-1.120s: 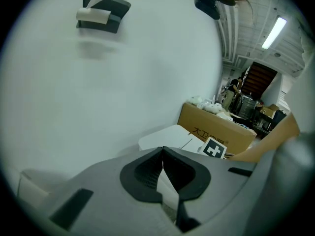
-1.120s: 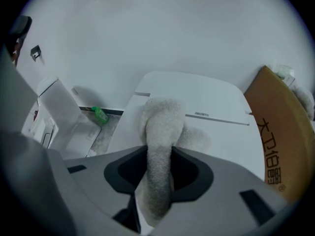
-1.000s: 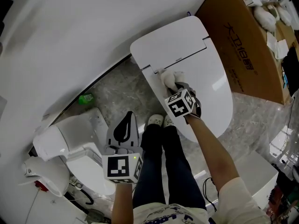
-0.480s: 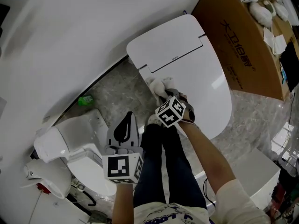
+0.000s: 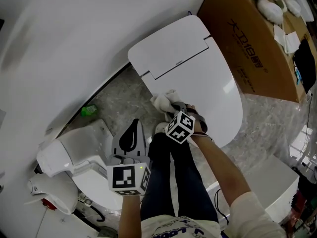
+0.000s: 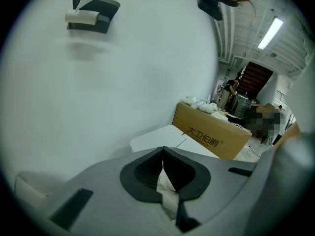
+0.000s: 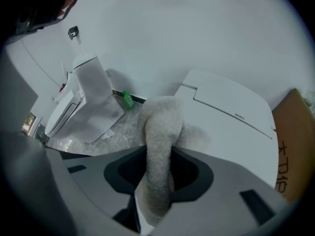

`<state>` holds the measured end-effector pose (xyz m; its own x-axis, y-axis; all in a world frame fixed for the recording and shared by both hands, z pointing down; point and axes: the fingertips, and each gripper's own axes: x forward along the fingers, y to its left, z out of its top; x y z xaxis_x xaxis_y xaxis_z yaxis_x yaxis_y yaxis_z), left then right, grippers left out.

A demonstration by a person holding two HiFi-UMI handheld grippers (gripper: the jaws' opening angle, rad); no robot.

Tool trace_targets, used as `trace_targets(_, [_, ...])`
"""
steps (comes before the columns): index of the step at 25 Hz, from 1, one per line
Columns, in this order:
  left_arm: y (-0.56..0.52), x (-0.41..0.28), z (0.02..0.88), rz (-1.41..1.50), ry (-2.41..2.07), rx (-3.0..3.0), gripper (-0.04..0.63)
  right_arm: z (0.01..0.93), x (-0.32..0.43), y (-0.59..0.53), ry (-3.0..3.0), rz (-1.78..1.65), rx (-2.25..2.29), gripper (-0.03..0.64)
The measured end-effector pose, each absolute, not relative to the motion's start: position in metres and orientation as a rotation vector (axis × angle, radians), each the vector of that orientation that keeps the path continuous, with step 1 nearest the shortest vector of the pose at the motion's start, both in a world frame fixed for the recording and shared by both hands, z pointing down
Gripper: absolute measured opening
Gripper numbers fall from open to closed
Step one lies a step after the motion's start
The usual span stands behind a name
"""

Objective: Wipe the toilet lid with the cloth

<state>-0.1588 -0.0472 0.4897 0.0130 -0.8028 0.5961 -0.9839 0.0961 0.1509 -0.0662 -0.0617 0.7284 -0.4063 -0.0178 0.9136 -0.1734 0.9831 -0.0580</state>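
Now the cloth (image 5: 164, 102) sits at the near left edge of the toilet lid (image 5: 208, 73), a pale bunched wad partly on the white surface and partly over its rim. A second ago it lay higher up, close to the seam where the lid meets the flat rear cover, so it has been drawn down along that edge toward the person. I judge this to be one wiping stroke along the lid's side, with the broad middle and far side probably yet to be covered. The right gripper (image 5: 177, 108) has the cloth pinched: in the right gripper view a thick roll of it fills the gap between the jaws, which stand only as far apart as the fabric forces them. The left gripper (image 5: 134, 128) hangs low over the grey stone floor (image 5: 119, 98), well apart from the lid, with its jaws brought together at the tips and no hold on anything I can make out. As for containers, the lid is down, so the bowl's contents are hidden. The cardboard box (image 5: 252, 48) just beside the toilet carries pale bundles (image 5: 270, 6) at its top; whether they lie on it or in it I cannot tell.
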Motion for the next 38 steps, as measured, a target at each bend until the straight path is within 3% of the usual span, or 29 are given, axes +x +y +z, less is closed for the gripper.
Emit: trace_targets(38, [-0.08,-0.092,0.511,0.512,-1.718,1.833,0.009,0.738,0.163,-0.22,-1.835,0.246,0.412,0.134])
